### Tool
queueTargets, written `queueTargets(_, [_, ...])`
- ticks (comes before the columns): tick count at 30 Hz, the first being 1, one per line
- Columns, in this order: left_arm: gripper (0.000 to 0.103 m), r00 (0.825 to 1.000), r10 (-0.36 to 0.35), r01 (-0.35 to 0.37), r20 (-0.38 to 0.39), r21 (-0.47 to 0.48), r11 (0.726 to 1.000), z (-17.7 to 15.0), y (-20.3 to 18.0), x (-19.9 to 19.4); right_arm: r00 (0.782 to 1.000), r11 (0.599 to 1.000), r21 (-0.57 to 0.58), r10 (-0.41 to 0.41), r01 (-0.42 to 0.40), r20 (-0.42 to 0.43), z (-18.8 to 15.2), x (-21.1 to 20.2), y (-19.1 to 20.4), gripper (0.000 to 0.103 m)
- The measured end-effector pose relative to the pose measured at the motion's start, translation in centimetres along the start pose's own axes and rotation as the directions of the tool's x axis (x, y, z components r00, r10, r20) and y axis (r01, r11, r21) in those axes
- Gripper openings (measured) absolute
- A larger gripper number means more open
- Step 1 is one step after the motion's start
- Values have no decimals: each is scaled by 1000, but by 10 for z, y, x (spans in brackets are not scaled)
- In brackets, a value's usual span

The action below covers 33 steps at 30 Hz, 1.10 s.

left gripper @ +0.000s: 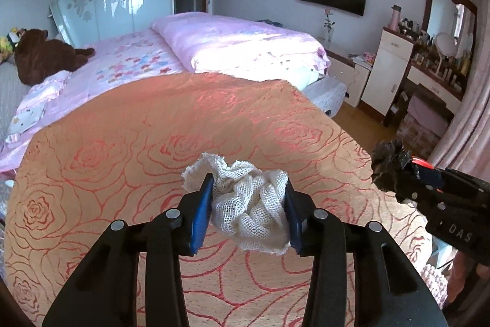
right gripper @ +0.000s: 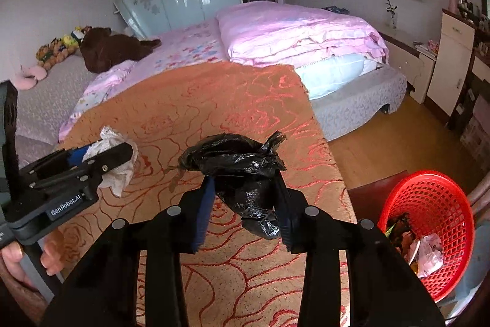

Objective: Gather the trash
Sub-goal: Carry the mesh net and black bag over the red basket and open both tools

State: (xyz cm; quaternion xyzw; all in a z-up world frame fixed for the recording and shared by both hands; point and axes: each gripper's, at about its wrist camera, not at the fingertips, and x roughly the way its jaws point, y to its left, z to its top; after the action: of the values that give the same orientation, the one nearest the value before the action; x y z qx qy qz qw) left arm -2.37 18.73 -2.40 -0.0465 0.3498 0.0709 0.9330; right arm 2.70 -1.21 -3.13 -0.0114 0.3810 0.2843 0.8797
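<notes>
My left gripper (left gripper: 248, 189) is shut on a crumpled white mesh cloth (left gripper: 251, 206) and holds it above the orange rose-patterned table (left gripper: 137, 143). It also shows at the left of the right wrist view (right gripper: 122, 155), with the cloth (right gripper: 118, 173) hanging from it. My right gripper (right gripper: 245, 189) is shut on a crumpled black plastic bag (right gripper: 239, 167) above the same table (right gripper: 214, 100). In the left wrist view it shows at the right edge (left gripper: 407, 170), holding the bag (left gripper: 390, 166). A red mesh trash basket (right gripper: 435, 213) with trash inside stands low at the right, beside the table.
A bed with pink bedding (left gripper: 232, 42) lies behind the table. A brown plush toy (left gripper: 43, 57) sits at the left. A white cabinet and dresser with a mirror (left gripper: 441, 51) stand at the right wall. A wooden floor (right gripper: 392, 140) lies between bed and basket.
</notes>
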Motion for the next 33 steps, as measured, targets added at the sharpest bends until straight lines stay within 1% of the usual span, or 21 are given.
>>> queueTargets(3, [40,1000,-5,5,9,12,1000,4,-6,-3,1000,1000,19,-3,2,9,4,-9,-7,36])
queueTargets(11, [40,999,-28,26,22,64,998,11,-31,-8,998,999,9,-48,47,41,10,-33,-20,36])
queueTargets(17, [40,998,-53,49,29,102,994,16,-50,-10,994,995,27,-93,92,53,10,-49,-41,36])
queueTargets(22, [40,996,-90,86,21,140,986,21,-71,-7,988,989,52,-140,137,59,8,-61,-59,36])
queueTargets(26, [40,992,-128,125,12,164,979,26,-89,-5,980,980,70,-189,184,64,3,-72,-78,36])
queueTargets(33, [40,978,-209,204,4,207,957,38,-128,-2,953,948,117,-302,295,42,-14,-92,-119,36])
